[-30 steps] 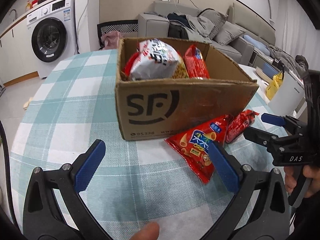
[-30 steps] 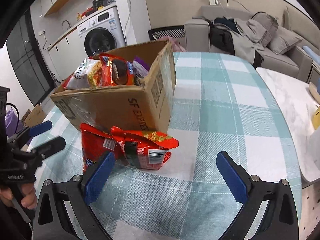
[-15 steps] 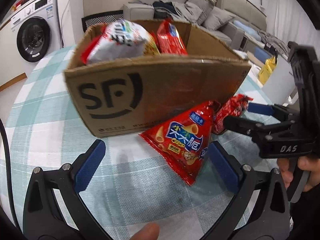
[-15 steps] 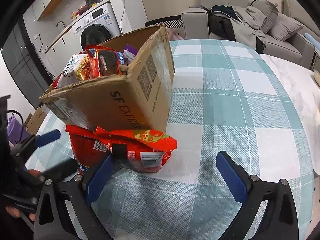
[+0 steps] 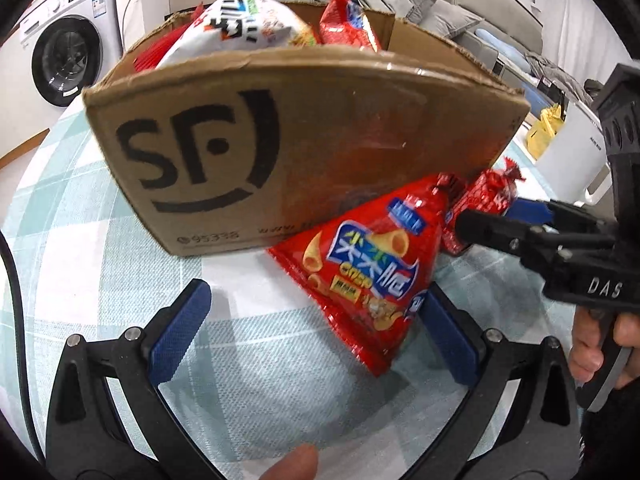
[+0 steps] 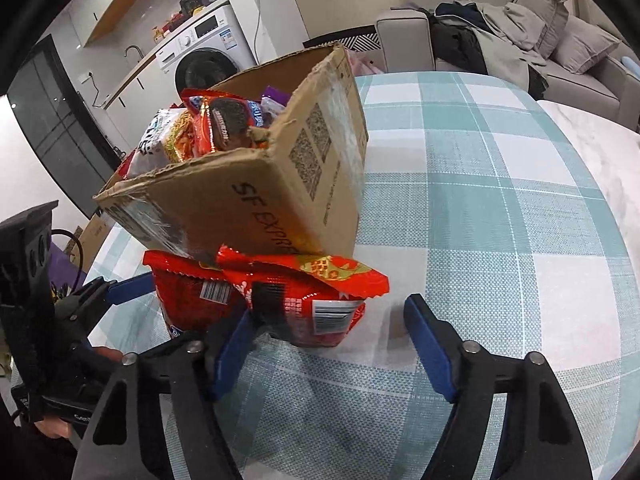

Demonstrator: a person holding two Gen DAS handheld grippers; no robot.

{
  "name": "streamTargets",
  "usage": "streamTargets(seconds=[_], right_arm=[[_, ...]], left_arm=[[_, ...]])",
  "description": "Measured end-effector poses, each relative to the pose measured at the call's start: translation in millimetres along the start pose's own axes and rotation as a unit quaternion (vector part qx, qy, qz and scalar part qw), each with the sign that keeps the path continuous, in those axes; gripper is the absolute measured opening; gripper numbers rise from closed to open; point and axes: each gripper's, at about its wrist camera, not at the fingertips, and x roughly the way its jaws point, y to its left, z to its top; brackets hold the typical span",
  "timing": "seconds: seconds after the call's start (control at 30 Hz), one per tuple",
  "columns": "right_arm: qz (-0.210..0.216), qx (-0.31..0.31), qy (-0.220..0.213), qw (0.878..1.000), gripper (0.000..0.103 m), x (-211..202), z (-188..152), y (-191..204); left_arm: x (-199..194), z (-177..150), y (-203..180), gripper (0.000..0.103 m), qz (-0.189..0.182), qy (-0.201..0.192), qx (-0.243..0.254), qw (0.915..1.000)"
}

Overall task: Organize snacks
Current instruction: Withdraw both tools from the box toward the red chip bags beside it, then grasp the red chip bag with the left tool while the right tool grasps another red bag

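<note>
Both my grippers have closed in on the cardboard box (image 5: 304, 136) since a second ago. My left gripper (image 5: 316, 336) gapes wide around the red cone-snack bag (image 5: 360, 276), which leans against the box on the desk (image 6: 500, 208). My right gripper (image 6: 332, 344) (also wide) flanks the second red packet (image 6: 304, 300).

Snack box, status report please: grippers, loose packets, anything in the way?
Left gripper open, right gripper open, both empty. Two red packets on table: cone-snack bag, smaller red packet. Both lean against the full cardboard box; nothing blocking.
</note>
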Motion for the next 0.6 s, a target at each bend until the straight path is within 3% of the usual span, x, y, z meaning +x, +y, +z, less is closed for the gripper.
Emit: streamTargets(seconds=[0.33,0.6], right_arm=[[0.027,-0.007,-0.009,1.000,0.047,-4.0,-4.7,7.2],[0.021,-0.015,-0.013,1.000,0.045,-6.6,-8.5,11.6]], left_arm=[[3.0,0.5,18.9,0.102,0.011,0.000,-0.019,0.9998],[5.4,18.2,-7.9,0.102,0.018,-0.015,0.016,0.9996]])
